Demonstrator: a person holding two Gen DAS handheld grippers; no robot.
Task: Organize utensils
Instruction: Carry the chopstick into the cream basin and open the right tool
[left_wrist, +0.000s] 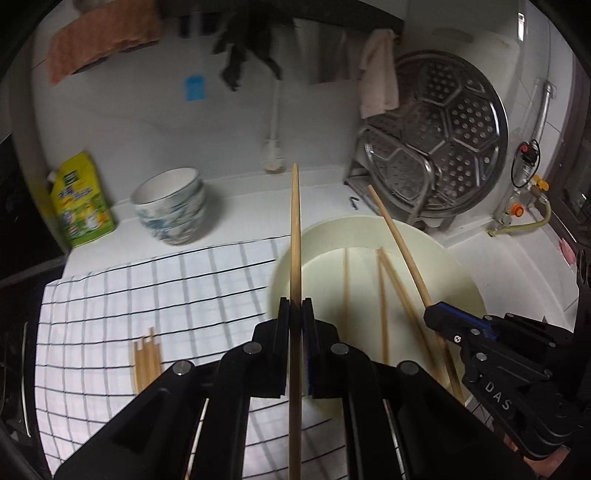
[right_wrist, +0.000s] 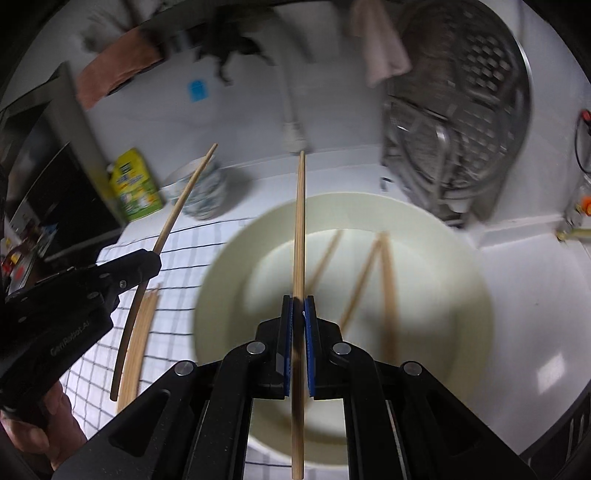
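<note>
My left gripper (left_wrist: 296, 304) is shut on a wooden chopstick (left_wrist: 295, 236) that points forward, above the seam between the checked cloth (left_wrist: 147, 295) and the cream bowl (left_wrist: 325, 236). My right gripper (right_wrist: 298, 301) is shut on another chopstick (right_wrist: 300, 221) above the cream bowl (right_wrist: 443, 258). Several loose chopsticks (right_wrist: 386, 288) lie inside the bowl. A small bundle of chopsticks (left_wrist: 147, 360) lies on the cloth at the left. The right gripper shows in the left wrist view (left_wrist: 434, 314), and the left gripper shows in the right wrist view (right_wrist: 147, 264).
Stacked patterned bowls (left_wrist: 171, 206) and a yellow-green pouch (left_wrist: 81, 201) stand at the back left. A metal steamer tray (left_wrist: 443, 140) leans in a rack at the back right. Cloths hang on the wall (left_wrist: 378, 74). A dark stove edge (right_wrist: 55, 184) lies far left.
</note>
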